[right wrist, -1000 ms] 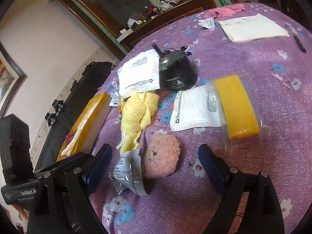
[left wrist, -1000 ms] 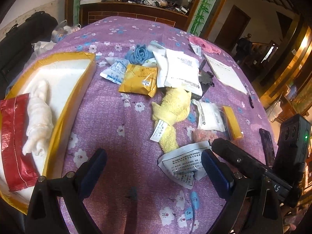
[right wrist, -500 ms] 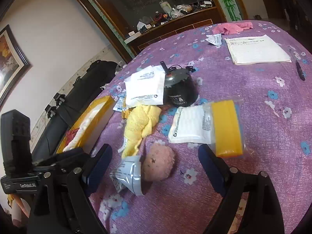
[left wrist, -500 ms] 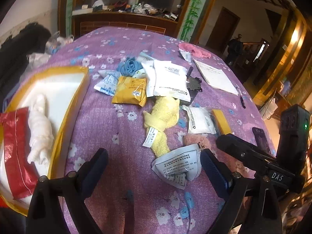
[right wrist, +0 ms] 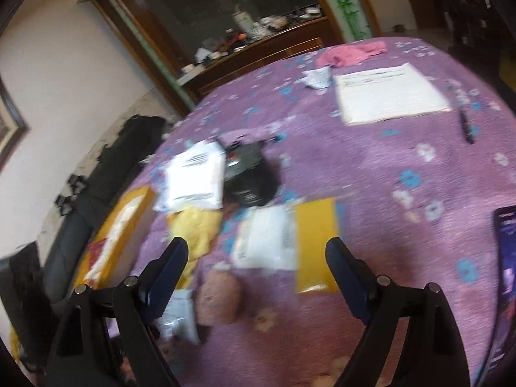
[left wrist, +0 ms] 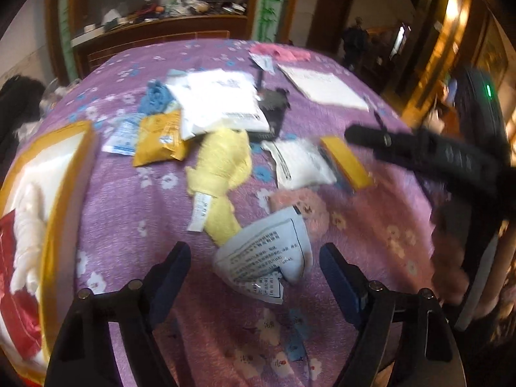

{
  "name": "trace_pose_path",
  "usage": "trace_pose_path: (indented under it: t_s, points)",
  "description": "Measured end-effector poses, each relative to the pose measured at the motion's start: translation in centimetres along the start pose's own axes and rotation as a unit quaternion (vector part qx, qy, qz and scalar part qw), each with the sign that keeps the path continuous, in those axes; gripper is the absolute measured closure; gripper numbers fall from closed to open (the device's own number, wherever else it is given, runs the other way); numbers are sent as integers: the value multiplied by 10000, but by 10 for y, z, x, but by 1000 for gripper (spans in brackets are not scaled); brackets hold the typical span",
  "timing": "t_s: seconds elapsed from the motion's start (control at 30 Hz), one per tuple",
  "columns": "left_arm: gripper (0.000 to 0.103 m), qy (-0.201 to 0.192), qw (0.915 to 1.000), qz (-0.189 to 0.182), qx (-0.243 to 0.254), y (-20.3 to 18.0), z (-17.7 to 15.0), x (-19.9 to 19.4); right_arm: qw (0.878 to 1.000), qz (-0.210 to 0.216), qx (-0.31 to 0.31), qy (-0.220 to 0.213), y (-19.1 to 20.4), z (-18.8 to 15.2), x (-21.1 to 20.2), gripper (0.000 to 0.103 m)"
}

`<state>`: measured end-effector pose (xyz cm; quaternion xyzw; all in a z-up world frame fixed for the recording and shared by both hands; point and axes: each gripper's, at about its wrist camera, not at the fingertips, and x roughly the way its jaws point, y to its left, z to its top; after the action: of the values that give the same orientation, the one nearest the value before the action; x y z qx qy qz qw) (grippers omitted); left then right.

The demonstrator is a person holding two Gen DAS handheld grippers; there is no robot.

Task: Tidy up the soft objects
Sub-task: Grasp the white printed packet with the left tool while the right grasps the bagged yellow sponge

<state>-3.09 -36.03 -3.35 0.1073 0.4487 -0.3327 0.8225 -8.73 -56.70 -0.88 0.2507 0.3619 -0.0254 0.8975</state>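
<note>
— Two claws hang over the counter (left wrist: 129, 193), and the left claw (left wrist: 254, 274) has just been narrowing its jaws. Is anything caught between them?

— Nothing gripped. The pale printed packet (left wrist: 267, 258) lies in the gap, yet neither pad presses on it. Compared with a second ago, the left view has slid across the purple flowered cloth, so the packet now sits squarely between the fingers instead of off to one side.

— And the right claw (right wrist: 256, 274)?

— Wide apart and empty. It has lifted and drawn back; the pink fluffy ball (right wrist: 219, 300) now lies low near its left finger rather than centred.

— What does that suggest for the sorting?

— Probably that the left side is lining up on the packet, or on the pink ball (left wrist: 300, 206) just behind it. The yellow towel (left wrist: 222, 174) is untouched beside them. The yellow-edged tray (left wrist: 64, 174) at the left already holds a white rolled cloth (left wrist: 25, 225) and a red pack (left wrist: 13, 290).

— Any writing to read?

— Dark lines of print on the packet, and a white tag (left wrist: 201, 209) on the towel, both too blurred to make out.
</note>
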Motion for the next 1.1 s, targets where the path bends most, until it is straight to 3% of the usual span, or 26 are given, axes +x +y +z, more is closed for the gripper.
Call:
trace_pose_path:
  t_s: [0.1,0.23,0.37,0.43,0.5,0.57,0.63,0.8,1.1]
  points:
    - [34,247,9997,31,48,-2,-3,17,9994,-316,-56,155,-8,5,15,16]
    - [42,148,9999,-40,-40,-1,-3,15,9983,-454,-113,359,-11,3,36,20]
    - [52,27,10000,-35,-81,-2,-3,12,9978,-548,-63,377,-16,-4,40,46]
    - [49,49,9999,-52,-96,-1,-1,14,9982,-470,-19,385,-17,-4,40,63]
    - [43,79,9998,-10,-180,1,2,20,9982,-445,-4,396,-17,-4,40,65]
    - [45,88,9995,-85,-296,4,4,22,9986,-442,-22,301,-15,-4,37,67]
    - [64,36,9996,-87,-265,3,4,21,9993,-345,-14,151,-15,-4,31,68]
    - [99,-158,9998,-54,-124,-3,5,5,9998,-80,43,-194,-14,-3,15,68]
    - [103,-253,9986,-309,-351,5,-4,-14,9994,48,105,-322,-14,-3,9,68]
